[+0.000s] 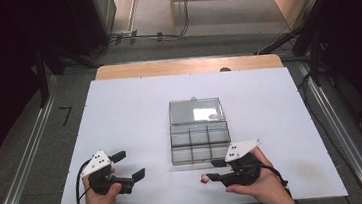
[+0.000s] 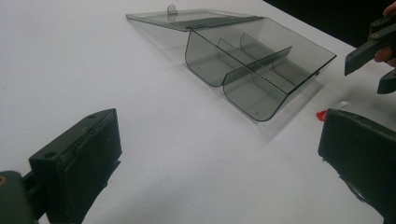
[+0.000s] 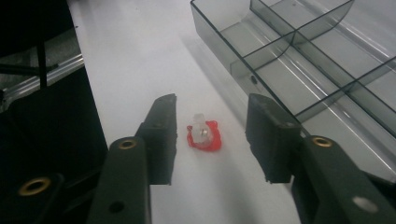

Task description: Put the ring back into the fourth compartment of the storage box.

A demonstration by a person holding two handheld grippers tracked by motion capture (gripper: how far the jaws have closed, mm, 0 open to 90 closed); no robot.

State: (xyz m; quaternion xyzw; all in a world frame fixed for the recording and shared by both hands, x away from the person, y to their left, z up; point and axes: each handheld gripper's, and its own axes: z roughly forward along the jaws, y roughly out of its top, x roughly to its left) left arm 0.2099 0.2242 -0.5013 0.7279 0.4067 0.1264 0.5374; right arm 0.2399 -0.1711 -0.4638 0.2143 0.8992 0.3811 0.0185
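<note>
The workpiece was a small red-and-clear part (image 3: 204,136), apparently a red plastic body carrying a translucent stub with a bright spot at its centre. It lay on the white table (image 1: 130,117) close to the near edge, just in front of the near right corner of the open compartment box (image 1: 200,141) and clear of the box wall.

Handling, as judged from its appearance: the part was very light and rigid, with smooth moulded surfaces that could slip or flick out sideways under an off-centre squeeze. The clear stub looked the weaker feature. The recommended hold was across the broader red body, low to the table, with both pads meeting it squarely and with modest force.

The right gripper (image 3: 211,137) was positioned level with the table, its two jaws straddling the part. The part sat between the pads, roughly centred, with white surface visible on both sides; neither pad touched it. The jaws were therefore released, partly closed around the part but not yet grasping it.

The left gripper (image 2: 219,154) rested near the near left corner of the table, well apart from the part, jaws spread wide and holding nothing. In the left gripper view the part (image 2: 321,115) showed just beyond one jaw, with the box farther off, its lid (image 1: 196,110) laid back flat toward the far edge.
</note>
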